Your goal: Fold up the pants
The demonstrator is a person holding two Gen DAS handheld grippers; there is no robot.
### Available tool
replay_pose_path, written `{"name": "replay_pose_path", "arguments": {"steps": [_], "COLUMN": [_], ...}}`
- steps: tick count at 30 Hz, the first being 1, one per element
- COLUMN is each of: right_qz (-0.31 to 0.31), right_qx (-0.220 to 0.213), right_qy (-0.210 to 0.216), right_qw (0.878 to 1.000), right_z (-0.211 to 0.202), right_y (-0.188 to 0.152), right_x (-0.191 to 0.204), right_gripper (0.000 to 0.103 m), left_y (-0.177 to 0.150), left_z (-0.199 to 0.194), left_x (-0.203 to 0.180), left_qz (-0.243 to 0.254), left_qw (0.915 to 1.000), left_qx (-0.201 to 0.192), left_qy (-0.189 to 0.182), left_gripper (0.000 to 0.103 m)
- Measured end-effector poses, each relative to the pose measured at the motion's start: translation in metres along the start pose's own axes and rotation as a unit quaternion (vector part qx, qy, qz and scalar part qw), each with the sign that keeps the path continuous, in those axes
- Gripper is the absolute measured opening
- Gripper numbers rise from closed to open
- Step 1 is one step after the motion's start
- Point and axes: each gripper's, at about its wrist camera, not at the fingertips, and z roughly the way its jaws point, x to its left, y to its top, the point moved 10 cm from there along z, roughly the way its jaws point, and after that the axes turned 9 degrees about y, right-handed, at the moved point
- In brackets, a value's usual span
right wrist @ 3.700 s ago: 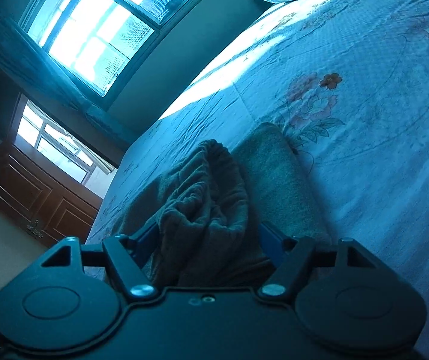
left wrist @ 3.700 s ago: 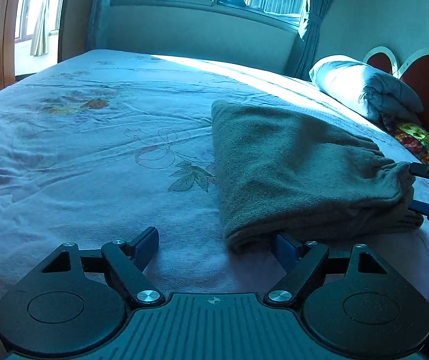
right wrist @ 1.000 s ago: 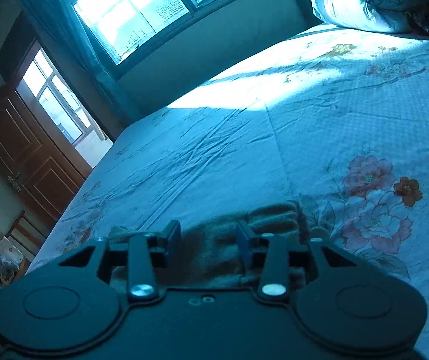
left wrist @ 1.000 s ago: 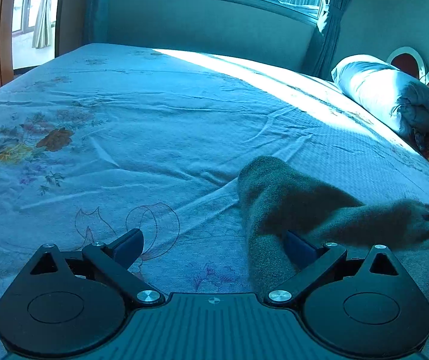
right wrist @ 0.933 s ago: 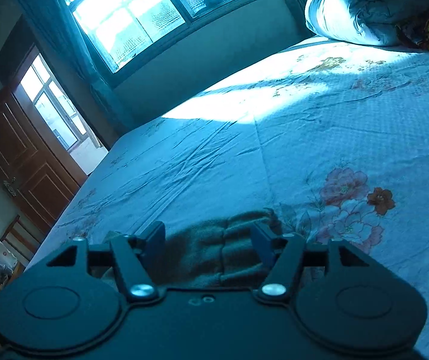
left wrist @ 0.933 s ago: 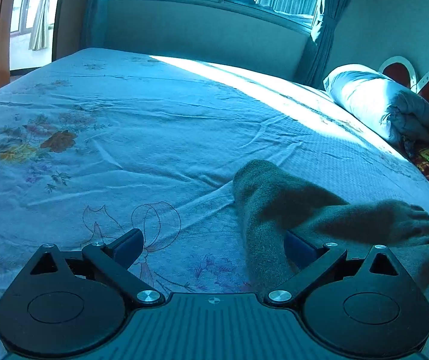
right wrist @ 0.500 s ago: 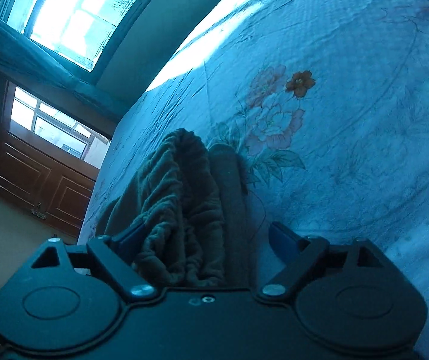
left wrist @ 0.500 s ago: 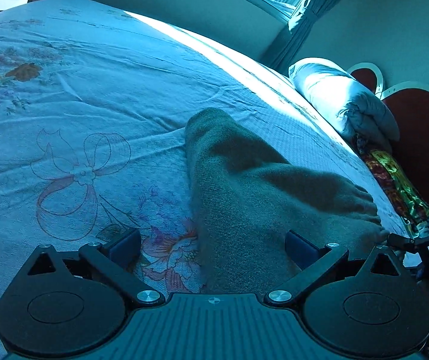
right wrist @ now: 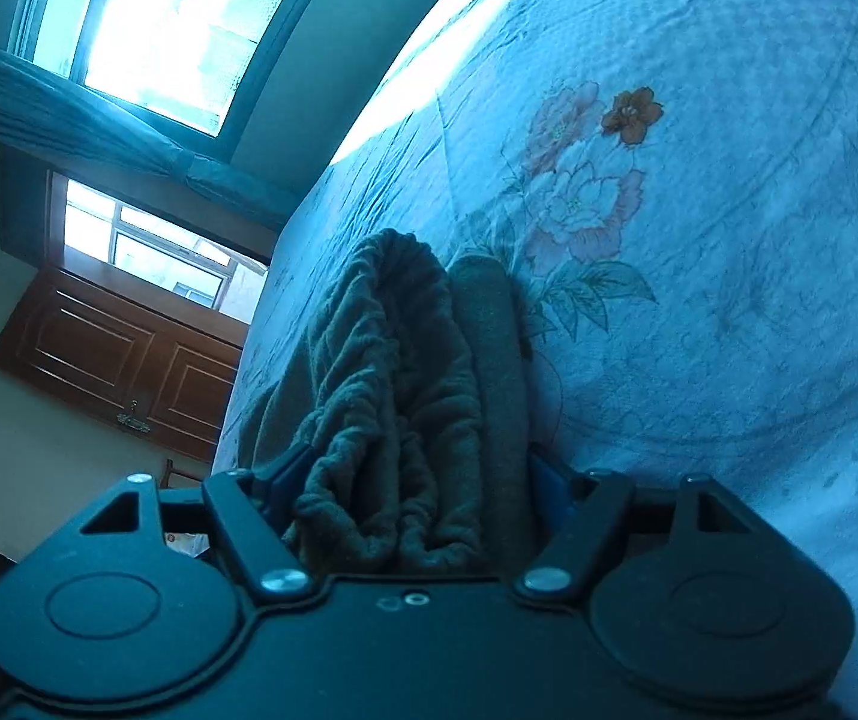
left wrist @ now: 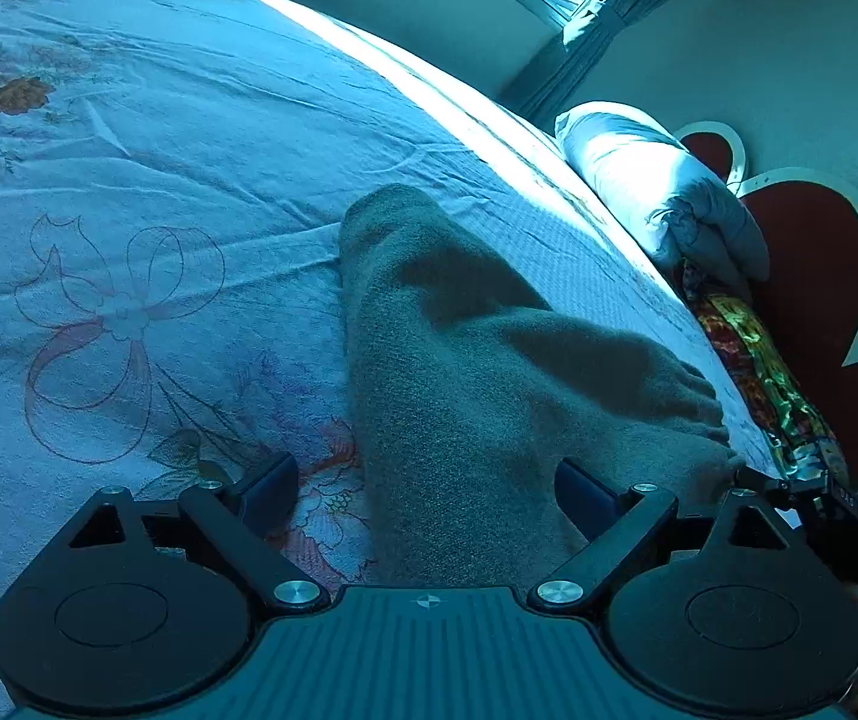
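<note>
The grey-brown fleece pants (left wrist: 477, 360) lie folded in a long strip on the flowered bed sheet (left wrist: 159, 180). My left gripper (left wrist: 426, 495) is low over their near end. Its jaws are closing, with the right finger (left wrist: 585, 498) against the fabric and the left finger (left wrist: 267, 492) over bare sheet. In the right wrist view the gathered waistband (right wrist: 387, 396) fills the gap of my right gripper (right wrist: 417, 480). Its jaws are closing and both pads touch the bunched cloth. The right tool's black frame (left wrist: 837, 504) shows at the pants' far right end.
A rolled pale quilt (left wrist: 657, 198) and a colourful patterned cloth (left wrist: 753, 372) lie against the red heart-shaped headboard (left wrist: 807, 276). A bright window (right wrist: 177, 30) and a brown wooden door (right wrist: 123, 372) stand beyond the bed. Bare sheet stretches left of the pants.
The pants came down to rest on the bed. My right gripper rolled, spread wide, then narrowed onto the waistband. The left gripper tipped downward, so the pants' end now sits between its fingers.
</note>
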Motion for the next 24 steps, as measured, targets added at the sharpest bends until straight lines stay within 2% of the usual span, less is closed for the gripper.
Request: {"name": "replay_pose_path", "arguments": {"steps": [1,4,7,8,11,12,15,19,20,21,22,23,24], "right_qz": [0.004,0.006,0.004,0.004,0.007,0.010,0.017,0.014,0.013,0.016,0.016,0.013,0.011], "right_qx": [0.000,0.001,0.002,0.002,0.000,-0.002,-0.002,0.013,0.016,0.019,0.025,0.030,0.035], "right_qy": [0.005,0.013,0.013,0.013,0.013,0.015,0.022,0.023,0.023,0.026,0.029,0.028,0.033], "right_qw": [1.000,1.000,1.000,1.000,1.000,1.000,1.000,1.000,1.000,0.999,0.999,0.999,0.999], "right_z": [-0.001,0.002,0.003,0.003,0.007,0.012,0.011,0.024,0.027,0.028,0.029,0.030,0.031], "right_y": [0.001,0.002,0.002,0.002,0.002,0.002,0.002,-0.001,-0.001,-0.001,-0.001,-0.002,-0.003], "right_x": [-0.003,-0.004,-0.004,-0.007,-0.006,-0.004,-0.006,-0.005,-0.004,-0.004,-0.002,-0.002,0.000], "right_gripper": [0.068,0.068,0.068,0.068,0.068,0.068,0.067,0.067,0.067,0.067,0.065,0.056,0.052], "left_y": [-0.002,-0.010,-0.010,-0.009,-0.008,-0.008,-0.010,-0.012,-0.013,-0.013,-0.014,-0.016,-0.016], "left_z": [0.002,0.010,0.013,0.014,0.020,0.021,0.022,0.032,0.033,0.033,0.034,0.035,0.035], "left_x": [-0.002,-0.013,-0.015,-0.014,-0.003,0.002,0.012,0.010,0.008,0.008,0.007,0.006,0.005], "left_qz": [-0.009,0.006,-0.021,-0.032,-0.063,-0.083,-0.116,-0.134,-0.137,-0.135,-0.133,-0.132,-0.132], "left_qw": [0.9998,0.9994,0.9979,0.9969,0.9954,0.9930,0.9877,0.9836,0.9830,0.9831,0.9835,0.9836,0.9837], "left_qx": [0.007,0.017,0.021,0.021,0.030,0.034,0.039,0.043,0.043,0.043,0.043,0.043,0.042], "left_qy": [-0.013,-0.029,-0.059,-0.068,-0.066,-0.077,-0.098,-0.113,-0.115,-0.116,-0.115,-0.115,-0.115], "left_gripper": [0.092,0.092,0.092,0.089,0.058,0.054,0.051,0.051,0.050,0.044,0.042,0.038,0.036]}}
